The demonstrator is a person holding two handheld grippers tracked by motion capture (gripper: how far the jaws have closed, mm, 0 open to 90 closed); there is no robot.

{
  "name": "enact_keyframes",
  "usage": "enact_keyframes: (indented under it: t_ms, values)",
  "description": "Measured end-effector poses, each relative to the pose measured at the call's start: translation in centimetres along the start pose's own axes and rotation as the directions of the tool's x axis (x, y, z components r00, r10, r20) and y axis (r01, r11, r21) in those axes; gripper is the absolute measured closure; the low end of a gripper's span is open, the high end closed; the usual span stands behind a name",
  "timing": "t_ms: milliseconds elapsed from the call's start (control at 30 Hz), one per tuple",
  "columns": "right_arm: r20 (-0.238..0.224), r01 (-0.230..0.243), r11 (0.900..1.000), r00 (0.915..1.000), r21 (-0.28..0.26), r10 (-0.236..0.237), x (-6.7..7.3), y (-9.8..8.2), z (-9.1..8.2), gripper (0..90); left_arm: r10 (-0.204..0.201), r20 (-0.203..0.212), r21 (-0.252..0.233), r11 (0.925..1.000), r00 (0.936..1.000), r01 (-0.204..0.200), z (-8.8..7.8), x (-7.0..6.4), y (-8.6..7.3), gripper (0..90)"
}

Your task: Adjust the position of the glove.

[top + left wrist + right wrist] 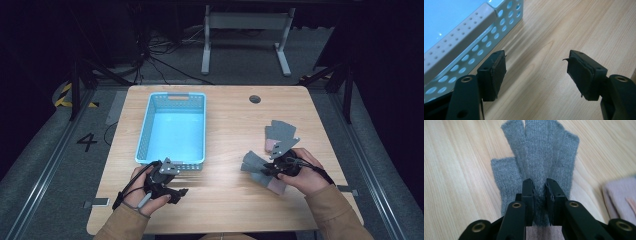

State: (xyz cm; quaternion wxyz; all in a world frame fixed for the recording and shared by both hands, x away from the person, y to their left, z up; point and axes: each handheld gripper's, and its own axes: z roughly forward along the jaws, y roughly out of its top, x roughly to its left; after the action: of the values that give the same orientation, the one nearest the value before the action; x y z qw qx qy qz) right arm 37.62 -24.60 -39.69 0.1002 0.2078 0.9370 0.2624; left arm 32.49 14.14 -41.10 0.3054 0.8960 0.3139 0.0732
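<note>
Right gripper view: grey glove pinched between jaws

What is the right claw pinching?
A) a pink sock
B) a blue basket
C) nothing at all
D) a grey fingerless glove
D: in the right gripper view, the right claw is closed on a bunched fold of the grey fingerless glove, which lies on the wooden table.
</note>
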Motion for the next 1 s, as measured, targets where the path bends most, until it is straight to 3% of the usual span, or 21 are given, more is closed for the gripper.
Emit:
enact_keyframes:
  t_ms: [300,600,667,700,767,833,933,1000]
  values:
    - [-0.052,0.073,0.997,0.996,0.009,-0.072,1.0,1.3,2.1,78.4,0.012,0.008,0.01,0.9999,0.9999,-0.012,0.4,-0.1,0.2,32.2]
    - [-0.094,0.136,0.99,0.9867,0.035,-0.132,1.5,1.2,4.1,75.2,0.021,0.015,0.002,0.9998,0.9997,-0.021,0.7,-0.1,0.6,32.2]
    - [-0.097,0.136,0.99,0.9865,0.037,-0.132,1.5,1.1,4.2,73.7,0.022,0.016,0.004,0.9998,0.9996,-0.022,0.7,-0.1,0.6,32.1]
    - [-0.112,0.097,0.995,0.9892,0.019,-0.094,1.6,0.9,4.4,68.0,0.026,0.02,0.007,0.9996,0.9995,-0.026,0.7,-0.1,0.7,32.1]
    - [-0.1,0.094,0.996,0.9907,0.002,-0.093,1.6,0.8,4.3,63.0,0.026,0.02,0.004,0.9997,0.9995,-0.026,0.7,-0.1,0.8,32.1]
    - [-0.093,0.075,0.997,0.9928,-0.006,-0.075,1.6,0.6,4.0,64.1,0.029,0.021,0.0,0.9996,0.9993,-0.029,0.8,-0.1,0.9,32.1]
    - [-0.108,0.019,0.999,0.9939,-0.036,-0.022,1.7,0.3,2.7,75.4,0.037,0.025,0.002,0.9993,0.999,-0.037,0.9,-0.1,1.1,32.1]
    - [-0.118,0.008,0.999,0.9929,-0.046,-0.014,1.8,0.1,2.3,77.9,0.043,0.031,0.0,0.9991,0.9986,-0.043,1.0,-0.1,1.4,32.1]
